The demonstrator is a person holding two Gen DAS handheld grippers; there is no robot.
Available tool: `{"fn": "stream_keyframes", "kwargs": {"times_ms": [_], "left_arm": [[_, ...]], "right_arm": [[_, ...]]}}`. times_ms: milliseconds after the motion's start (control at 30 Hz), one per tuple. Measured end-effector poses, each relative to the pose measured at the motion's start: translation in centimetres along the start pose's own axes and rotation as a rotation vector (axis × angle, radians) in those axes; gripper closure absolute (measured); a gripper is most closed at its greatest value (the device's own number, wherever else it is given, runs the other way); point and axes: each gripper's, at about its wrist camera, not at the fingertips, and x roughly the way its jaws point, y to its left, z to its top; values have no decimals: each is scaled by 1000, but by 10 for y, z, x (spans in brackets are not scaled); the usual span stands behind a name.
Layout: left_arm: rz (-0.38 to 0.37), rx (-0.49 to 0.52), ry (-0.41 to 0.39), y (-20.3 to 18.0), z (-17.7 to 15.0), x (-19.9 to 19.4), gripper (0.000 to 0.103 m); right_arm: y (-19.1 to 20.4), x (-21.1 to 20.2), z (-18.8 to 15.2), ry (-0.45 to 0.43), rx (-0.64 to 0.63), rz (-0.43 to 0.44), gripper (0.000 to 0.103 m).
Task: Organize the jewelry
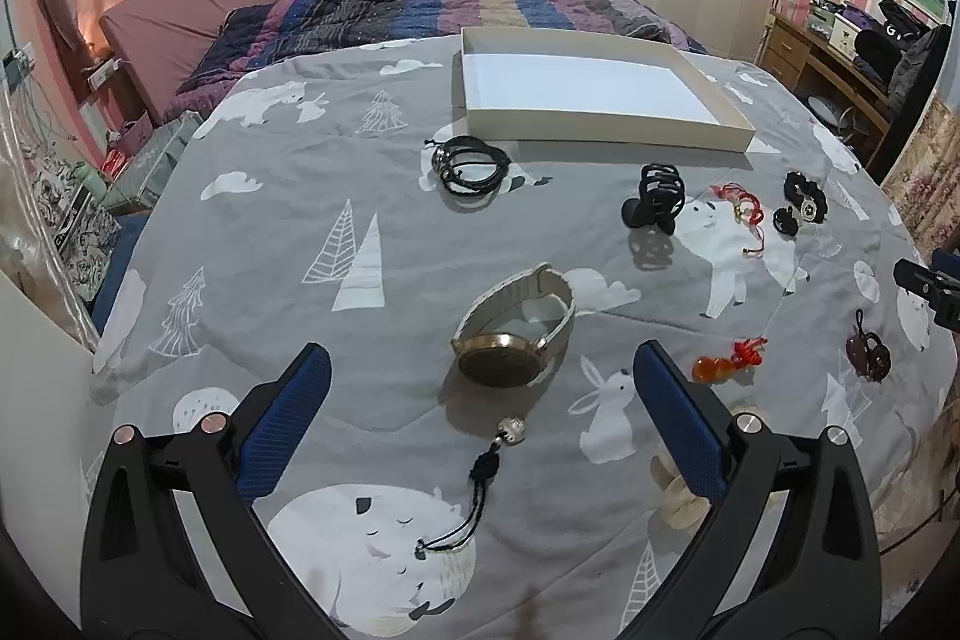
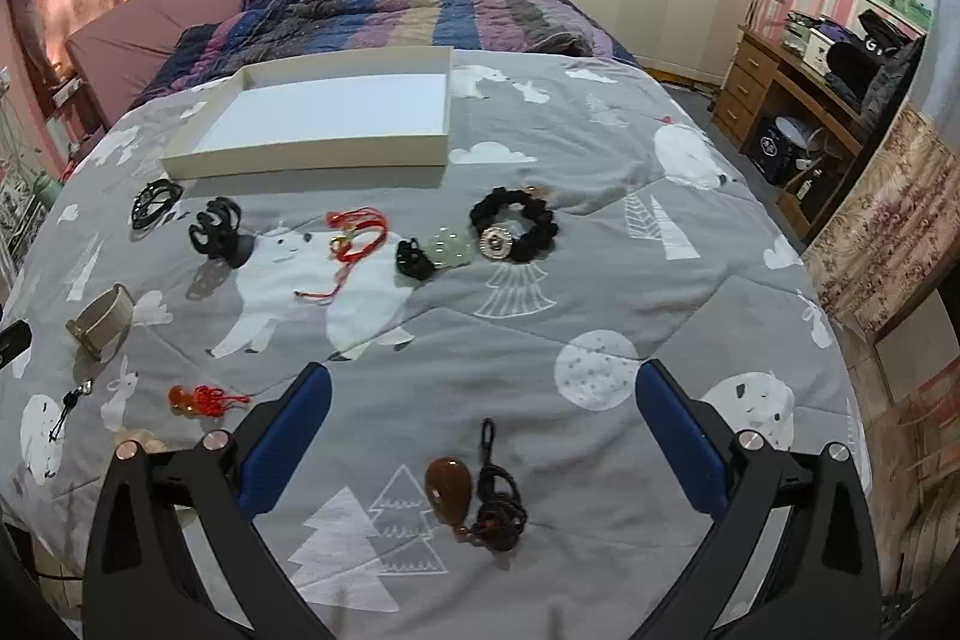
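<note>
I have both claws spread wide over the grey quilt [image 1: 288,196] on the bed, nothing between their blue pads. I take the white tray [image 1: 600,124] as my landmark; it sits beyond all the jewelry, and its near wall faces me.

My left claw [image 1: 480,400] hangs nearest the silver-banded watch [image 1: 516,334], which lies on the tray's near side, just ahead of the pads. Closer to me than the watch is a black cord charm with a silver bead [image 1: 480,478]. Right of the watch lie an orange pendant with a red knot [image 1: 726,361] and a brown pendant [image 1: 867,352], both far on the tray's near side.

My right claw [image 2: 483,412] frames that same brown pendant on its dark cord [image 2: 474,496], with open quilt around it.

Midway toward the tray I see a black hair clip [image 1: 657,202], a red cord bracelet [image 1: 741,214], and a black scrunchie with a round medallion [image 2: 513,226], with a small black piece and a pale green one [image 2: 450,247] just beside it. A coiled black cord bracelet [image 1: 471,163] lies just short of the tray's near-left corner.

The quilt's right edge drops away well to the right of the tray.
</note>
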Motion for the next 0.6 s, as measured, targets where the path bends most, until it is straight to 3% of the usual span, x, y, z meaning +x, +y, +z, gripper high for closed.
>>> {"fn": "stream_keyframes", "kwargs": {"times_ms": [300, 600], "left_arm": [[8, -5, 10, 4, -15, -3, 3], [37, 21, 97, 9, -21, 5, 4]], "right_arm": [[36, 1, -4, 25, -80, 72, 2], [60, 5, 9, 112, -157, 127, 2]]}}
